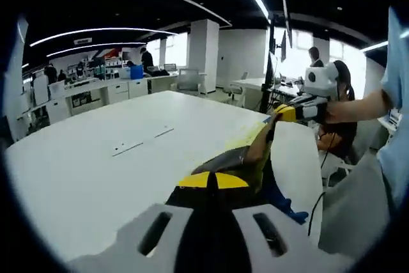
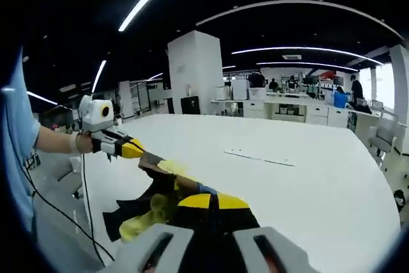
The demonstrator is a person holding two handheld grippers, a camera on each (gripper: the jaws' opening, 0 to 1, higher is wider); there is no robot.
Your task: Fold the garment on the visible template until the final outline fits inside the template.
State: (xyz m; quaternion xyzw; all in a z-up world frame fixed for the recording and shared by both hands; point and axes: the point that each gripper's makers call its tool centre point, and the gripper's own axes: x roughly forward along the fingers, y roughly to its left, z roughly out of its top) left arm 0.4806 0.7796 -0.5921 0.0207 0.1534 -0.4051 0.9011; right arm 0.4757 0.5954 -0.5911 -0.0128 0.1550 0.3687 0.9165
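Jaws of the left gripper (image 1: 214,190), yellow-tipped, are pinched together on a dark fold of the garment (image 1: 246,161) at the bottom of the left gripper view. The cloth, black with yellow and a scrap of blue, stretches up off the white table (image 1: 96,158) to the right gripper (image 1: 281,114), whose yellow tips clamp its far end near the table's edge. A person's hand (image 1: 335,112) holds that tool, a bare forearm and pale blue sleeve (image 1: 396,75) behind it.

From the right gripper view the picture mirrors: the right gripper (image 2: 214,204) is closed on the garment (image 2: 167,197) close to the lens, and the left gripper (image 2: 142,154) grips the opposite end further out, so the cloth hangs taut between them, with loose black and yellow parts sagging toward the table's near edge. A black cable (image 2: 83,222) trails from the far tool.

Beyond the cloth, two thin strips (image 1: 142,140) lie flat on the bare tabletop, well apart from the garment. No container can be made out on the table. Whether a template lies under the cloth cannot be told.

Behind, an open office: a white pillar (image 2: 195,71), desks with monitors (image 1: 102,84), a blue bin (image 1: 136,71), several people standing, and long ceiling light strips (image 1: 102,31) against a dark ceiling.
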